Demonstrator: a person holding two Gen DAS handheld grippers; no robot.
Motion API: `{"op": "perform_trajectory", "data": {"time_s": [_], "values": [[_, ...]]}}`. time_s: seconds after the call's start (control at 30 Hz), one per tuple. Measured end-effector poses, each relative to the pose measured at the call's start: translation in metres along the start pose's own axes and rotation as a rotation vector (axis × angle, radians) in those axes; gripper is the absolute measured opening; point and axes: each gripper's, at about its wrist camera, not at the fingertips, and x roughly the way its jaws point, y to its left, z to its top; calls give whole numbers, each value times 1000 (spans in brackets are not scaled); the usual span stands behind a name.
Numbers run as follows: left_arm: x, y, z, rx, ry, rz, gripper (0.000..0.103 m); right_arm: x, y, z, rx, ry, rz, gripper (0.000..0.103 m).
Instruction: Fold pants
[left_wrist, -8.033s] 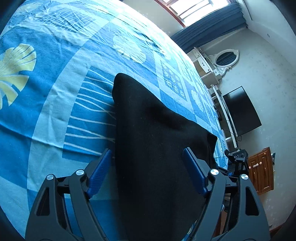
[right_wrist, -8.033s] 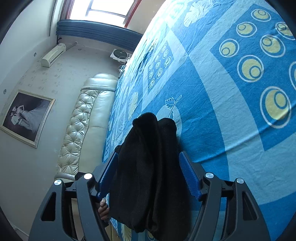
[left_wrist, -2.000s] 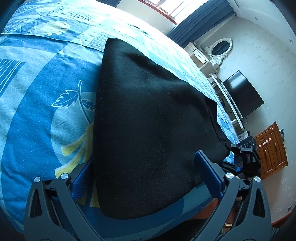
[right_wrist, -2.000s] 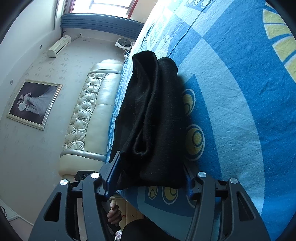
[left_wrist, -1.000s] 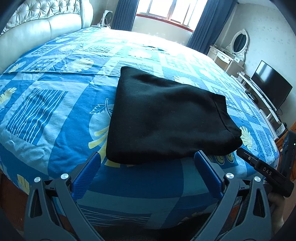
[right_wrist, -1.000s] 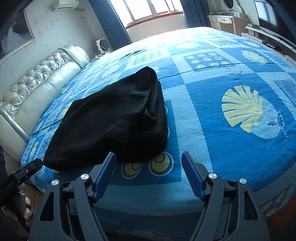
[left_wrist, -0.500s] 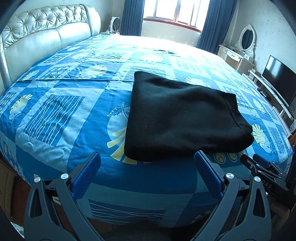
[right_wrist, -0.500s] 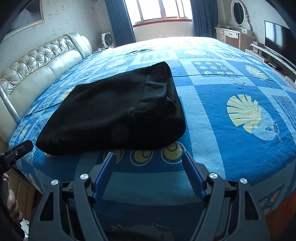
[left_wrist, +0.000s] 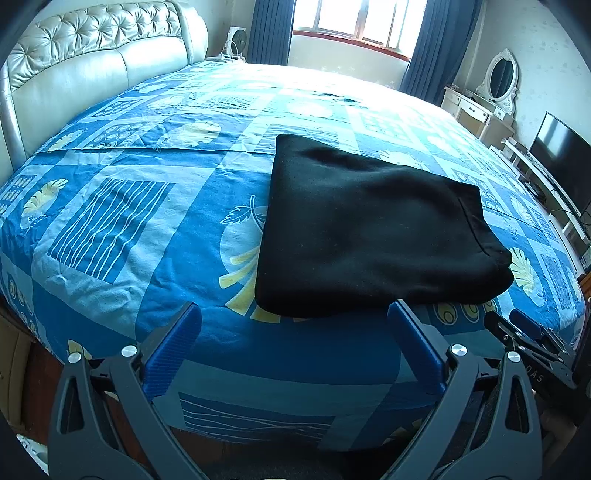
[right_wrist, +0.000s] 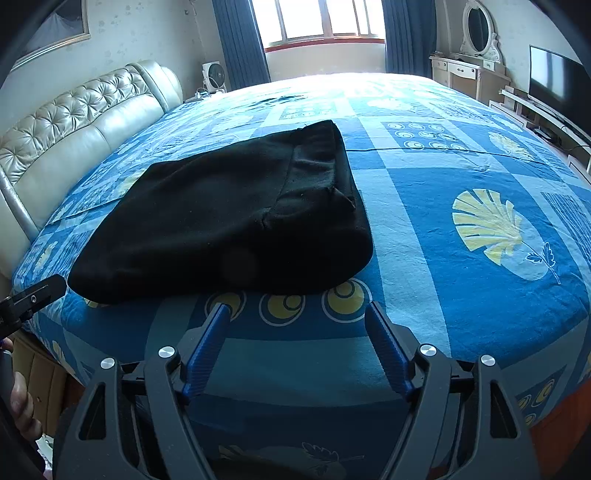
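Observation:
Black pants (left_wrist: 369, 229) lie folded into a flat stack near the front edge of the bed (left_wrist: 147, 221); the right wrist view shows the same stack (right_wrist: 229, 221) with its layered end toward the window. My left gripper (left_wrist: 293, 314) hangs open just short of the stack's near edge, nothing between its blue fingers (left_wrist: 173, 347). My right gripper (right_wrist: 297, 308) is also open and holds nothing, a little back from the pants over the bed's front edge. The right gripper's tip (left_wrist: 524, 332) shows at the lower right of the left wrist view.
A blue patterned sheet covers the bed. A tufted cream headboard (left_wrist: 92, 66) stands on the left, a window with blue curtains (right_wrist: 314, 22) at the back. A dresser with an oval mirror (left_wrist: 498, 81) and a television (left_wrist: 557, 147) stand on the right. A hand (right_wrist: 22, 402) shows at lower left.
Both grippers have drawn back from the pants, which now lie free on the bed and farther from the fingers. Both views have levelled, showing more of the room.

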Motion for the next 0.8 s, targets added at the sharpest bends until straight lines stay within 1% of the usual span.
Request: {"op": "perform_trajectory", "data": {"time_s": [0.13, 0.47, 0.7, 0.8], "values": [[-1, -1, 0, 4, 0, -9, 101, 0, -1, 0, 5, 2, -1, 75], [-2, -3, -1, 13, -6, 0, 101, 0, 1, -1, 1, 1, -2, 76], [1, -2, -2, 21, 7, 12, 101, 0, 2, -1, -3, 6, 1, 76], [3, -1, -2, 10, 20, 7, 101, 0, 2, -1, 1, 8, 4, 76]]}}
